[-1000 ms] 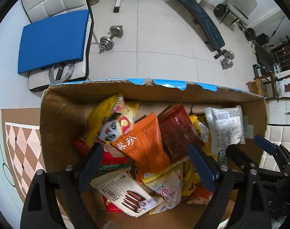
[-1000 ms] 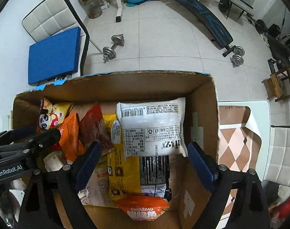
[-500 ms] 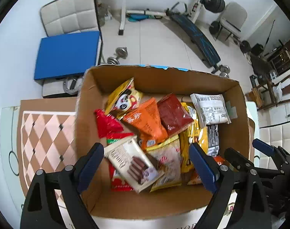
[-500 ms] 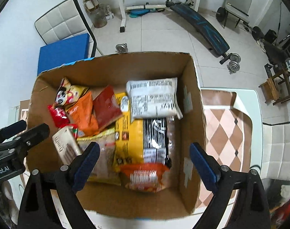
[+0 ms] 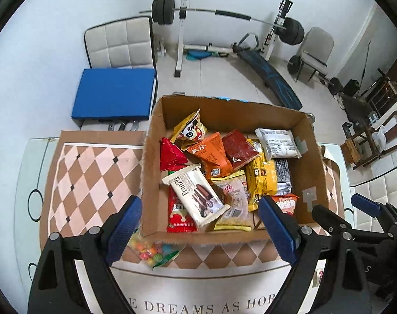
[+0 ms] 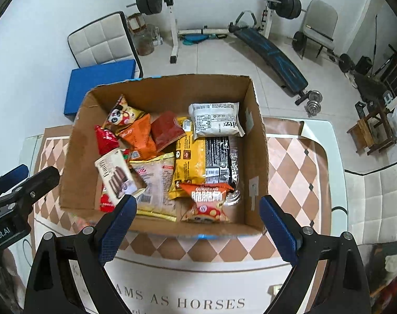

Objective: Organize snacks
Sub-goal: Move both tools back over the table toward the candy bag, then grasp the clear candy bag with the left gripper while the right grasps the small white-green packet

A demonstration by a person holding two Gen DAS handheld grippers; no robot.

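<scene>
Both my tongs, left gripper (image 5: 199, 226) and right gripper (image 6: 197, 223), gape wide, empty; ahead, the cardboard box (image 6: 258, 157) of snacks (image 5: 195, 195) runs lengthwise crosswise before them.

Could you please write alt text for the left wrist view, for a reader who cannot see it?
An open cardboard box full of snack packets sits on a checked tablecloth, seen from above between the empty, open left gripper. A small candy bag lies outside the box, with gym equipment behind.

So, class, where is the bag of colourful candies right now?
In the left wrist view, the candy bag lies on the checkered mat, outside the cardboard box, against its near left corner.
</scene>
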